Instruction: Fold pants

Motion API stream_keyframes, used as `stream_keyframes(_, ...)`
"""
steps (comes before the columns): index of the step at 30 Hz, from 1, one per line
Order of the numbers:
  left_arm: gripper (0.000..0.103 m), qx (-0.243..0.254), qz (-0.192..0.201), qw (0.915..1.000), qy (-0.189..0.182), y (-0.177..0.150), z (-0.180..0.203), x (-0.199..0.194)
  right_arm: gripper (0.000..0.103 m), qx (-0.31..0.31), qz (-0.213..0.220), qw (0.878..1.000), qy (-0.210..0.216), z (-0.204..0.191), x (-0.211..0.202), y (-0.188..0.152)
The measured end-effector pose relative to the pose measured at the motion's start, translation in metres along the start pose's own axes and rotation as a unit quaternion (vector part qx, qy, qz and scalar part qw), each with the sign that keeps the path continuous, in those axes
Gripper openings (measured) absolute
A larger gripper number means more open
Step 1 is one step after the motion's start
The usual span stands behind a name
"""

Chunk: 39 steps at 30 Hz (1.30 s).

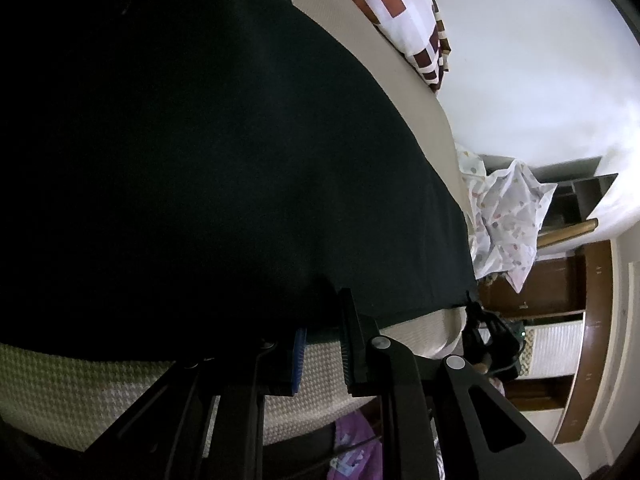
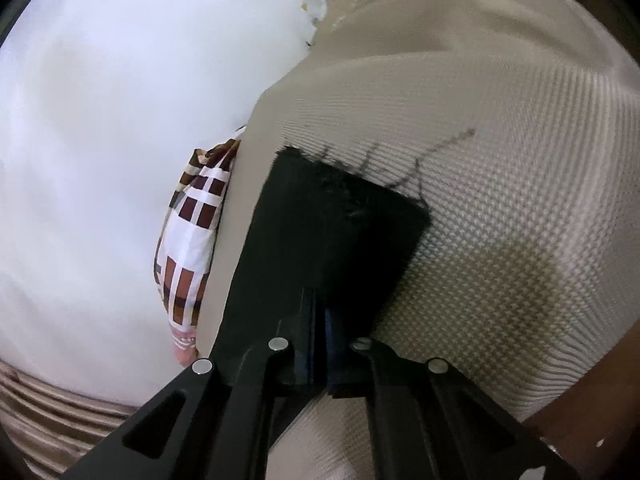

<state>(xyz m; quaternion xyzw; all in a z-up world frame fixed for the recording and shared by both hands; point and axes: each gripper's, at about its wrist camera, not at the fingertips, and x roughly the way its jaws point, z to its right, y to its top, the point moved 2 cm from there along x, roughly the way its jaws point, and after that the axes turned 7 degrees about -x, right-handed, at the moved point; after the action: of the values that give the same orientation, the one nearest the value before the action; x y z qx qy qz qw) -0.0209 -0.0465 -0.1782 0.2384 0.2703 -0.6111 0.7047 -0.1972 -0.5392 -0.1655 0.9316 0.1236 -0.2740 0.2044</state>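
Note:
The black pants [image 1: 200,160] lie spread over the beige bed [image 1: 404,76] and fill most of the left wrist view. My left gripper [image 1: 320,320] is shut on the near edge of the pants. My right gripper shows small at the far corner of the pants in the left wrist view [image 1: 476,312]. In the right wrist view my right gripper [image 2: 320,300] is shut on a frayed black corner of the pants [image 2: 344,216], held above the bed [image 2: 500,140].
A checked brown-and-white pillow [image 1: 404,12] lies at the bed's far side by a white wall; it also shows in the right wrist view [image 2: 196,224]. A spotted white cloth [image 1: 504,216] hangs by wooden furniture [image 1: 532,288]. Purple fabric [image 1: 356,444] sits below the bed edge.

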Motion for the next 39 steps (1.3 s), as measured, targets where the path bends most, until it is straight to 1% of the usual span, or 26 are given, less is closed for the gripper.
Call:
stream_keyframes(3, 0.016, 0.014, -0.011, 0.9998, -0.002, -0.003, 0.005, 0.004, 0.004, -0.013, 0.005, 1.0, -0.009, -0.001, -0.008, 0.003)
stream_keyframes(6, 0.016, 0.031, -0.01, 0.9994, 0.008, -0.005, 0.009, 0.006, 0.004, 0.001, 0.006, 1.0, -0.012, 0.008, -0.008, 0.004)
stream_keyframes(8, 0.016, 0.026, -0.013, 0.9996, 0.003, -0.004, 0.007, 0.007, 0.003, 0.016, -0.009, 1.0, -0.017, 0.018, -0.001, 0.002)
stream_keyframes(10, 0.016, 0.02, -0.013, 0.9997, -0.003, -0.004, 0.005, 0.007, 0.002, 0.042, -0.008, 0.999, 0.004, 0.027, 0.0, 0.002)
stream_keyframes(12, 0.016, 0.018, -0.011, 0.9998, -0.005, -0.004, 0.004, 0.007, 0.001, 0.04, -0.009, 0.999, 0.002, 0.028, 0.0, 0.003)
stream_keyframes(14, 0.018, 0.01, -0.018, 0.9997, -0.015, -0.003, 0.003, 0.005, 0.002, 0.037, -0.011, 0.999, -0.001, 0.026, -0.002, 0.003)
stream_keyframes(16, 0.02, -0.003, -0.022, 0.9993, -0.032, -0.002, 0.002, -0.002, 0.006, 0.053, -0.011, 0.999, 0.0, 0.028, -0.005, 0.003)
stream_keyframes(18, 0.029, -0.006, -0.023, 0.9987, -0.044, -0.002, 0.003, -0.013, 0.01, 0.067, -0.006, 0.998, -0.006, 0.031, -0.013, 0.003)
stream_keyframes(19, 0.029, -0.004, -0.018, 0.9986, -0.049, -0.002, 0.004, -0.021, 0.018, 0.064, -0.004, 0.998, -0.021, 0.029, -0.019, 0.003)
stream_keyframes(20, 0.029, 0.004, -0.005, 0.9985, -0.054, -0.002, 0.005, -0.034, 0.021, 0.061, -0.001, 0.998, -0.031, 0.029, -0.024, 0.003)
stream_keyframes(22, 0.033, 0.015, 0.016, 0.9979, -0.061, -0.003, 0.006, -0.056, 0.023, 0.053, 0.01, 0.997, -0.049, 0.022, -0.037, 0.001)
stream_keyframes(23, 0.04, 0.017, 0.028, 0.9976, -0.061, -0.004, 0.004, -0.067, 0.023, 0.046, 0.019, 0.997, -0.056, 0.016, -0.044, 0.0)
stream_keyframes(24, 0.044, 0.015, 0.043, 0.9973, -0.057, -0.004, -0.001, -0.082, 0.023, 0.041, 0.025, 0.997, -0.06, 0.012, -0.048, -0.001)
stream_keyframes(25, 0.045, 0.011, 0.057, 0.9968, -0.056, -0.004, -0.006, -0.094, 0.023, 0.037, 0.031, 0.997, -0.054, 0.005, -0.052, -0.002)
stream_keyframes(26, 0.046, 0.005, 0.07, 0.9961, -0.053, -0.005, -0.013, -0.108, 0.024, 0.033, 0.032, 0.998, -0.039, -0.003, -0.053, -0.003)
stream_keyframes(27, 0.049, -0.006, 0.083, 0.9955, -0.043, -0.005, -0.023, -0.122, 0.028, 0.025, 0.026, 0.999, -0.02, -0.014, -0.05, -0.006)
stream_keyframes(29, 0.05, -0.031, 0.114, 0.9928, -0.023, -0.004, -0.043, -0.15, 0.031, -0.004, -0.013, 1.0, 0.014, -0.045, -0.032, -0.015)
stream_keyframes(30, 0.05, -0.044, 0.136, 0.9896, -0.014, -0.003, -0.057, -0.168, 0.032, -0.02, -0.031, 0.999, 0.033, -0.062, -0.021, -0.021)
stream_keyframes(31, 0.05, -0.054, 0.154, 0.9866, 0.002, -0.003, -0.067, -0.181, 0.034, -0.04, -0.054, 0.996, 0.06, -0.083, -0.007, -0.031)
stream_keyframes(32, 0.05, -0.064, 0.175, 0.9819, 0.033, -0.001, -0.08, -0.199, 0.041, -0.063, -0.084, 0.991, 0.081, -0.104, 0.008, -0.041)
stream_keyframes(33, 0.05, -0.071, 0.187, 0.9785, 0.05, -0.001, -0.089, -0.21, 0.044, -0.09, -0.121, 0.984, 0.098, -0.125, 0.026, -0.055)
stream_keyframes(34, 0.05, -0.081, 0.203, 0.974, 0.059, -0.001, -0.101, -0.224, 0.044, -0.13, -0.167, 0.97, 0.118, -0.155, 0.049, -0.078)
stream_keyframes(35, 0.05, -0.091, 0.214, 0.9703, 0.064, -0.002, -0.111, -0.234, 0.044, -0.155, -0.187, 0.962, 0.127, -0.17, 0.059, -0.092)
stream_keyframes(36, 0.05, -0.104, 0.226, 0.9658, 0.073, -0.004, -0.122, -0.246, 0.044, -0.191, -0.214, 0.948, 0.136, -0.192, 0.073, -0.112)
stream_keyframes(37, 0.05, -0.115, 0.232, 0.9624, 0.084, -0.004, -0.132, -0.256, 0.044, -0.239, -0.25, 0.927, 0.143, -0.218, 0.091, -0.14)
stream_keyframes(39, 0.05, -0.131, 0.235, 0.9582, 0.096, -0.005, -0.151, -0.267, 0.044, -0.289, -0.284, 0.903, 0.144, -0.245, 0.112, -0.173)
